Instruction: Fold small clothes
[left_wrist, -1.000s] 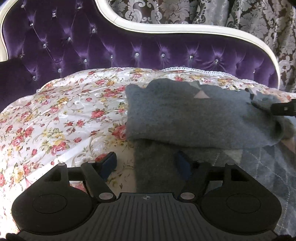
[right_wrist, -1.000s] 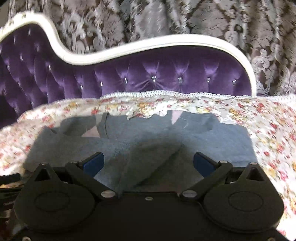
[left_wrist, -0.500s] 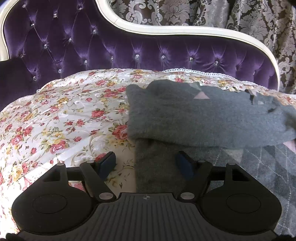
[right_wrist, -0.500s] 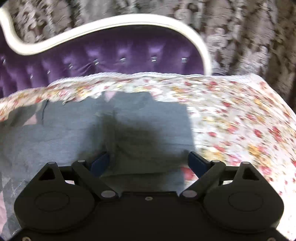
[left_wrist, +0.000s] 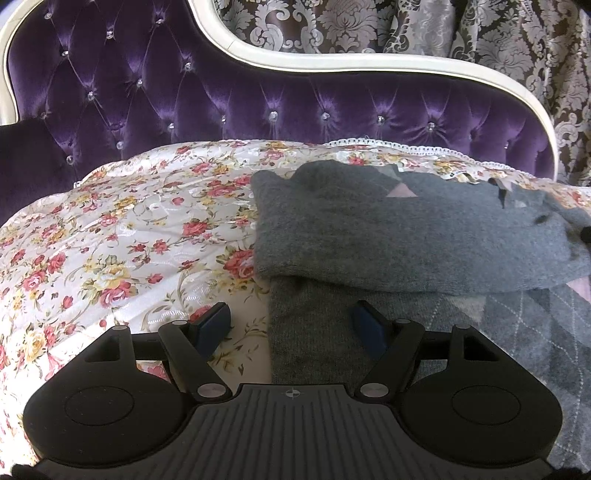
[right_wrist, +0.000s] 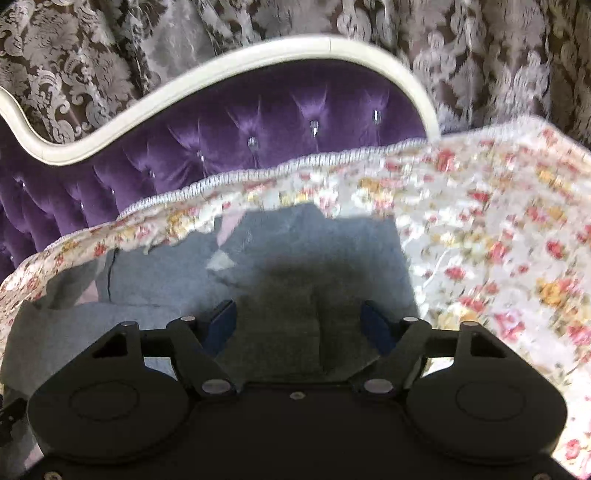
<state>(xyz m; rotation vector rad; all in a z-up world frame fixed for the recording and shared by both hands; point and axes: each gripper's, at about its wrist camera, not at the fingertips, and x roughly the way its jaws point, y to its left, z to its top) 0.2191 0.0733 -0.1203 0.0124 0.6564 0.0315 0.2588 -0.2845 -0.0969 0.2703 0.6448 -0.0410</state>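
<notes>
A grey knit sweater (left_wrist: 406, 236) with a pale argyle pattern lies on the floral bedspread (left_wrist: 122, 240), its left sleeve folded across the body. My left gripper (left_wrist: 291, 328) is open and empty, low over the sweater's left edge. The sweater also shows in the right wrist view (right_wrist: 295, 280), blurred. My right gripper (right_wrist: 301, 325) is open and empty, just above the sweater's right part.
A purple tufted headboard (left_wrist: 221, 96) with a white frame rises behind the bed, with patterned curtains (left_wrist: 406, 29) behind it. The floral bedspread stretches to the right of the sweater (right_wrist: 498, 258).
My right gripper has swung to the right along the sweater and closer to its right edge. My left gripper has stayed almost still. The folded sleeve has settled flat.
</notes>
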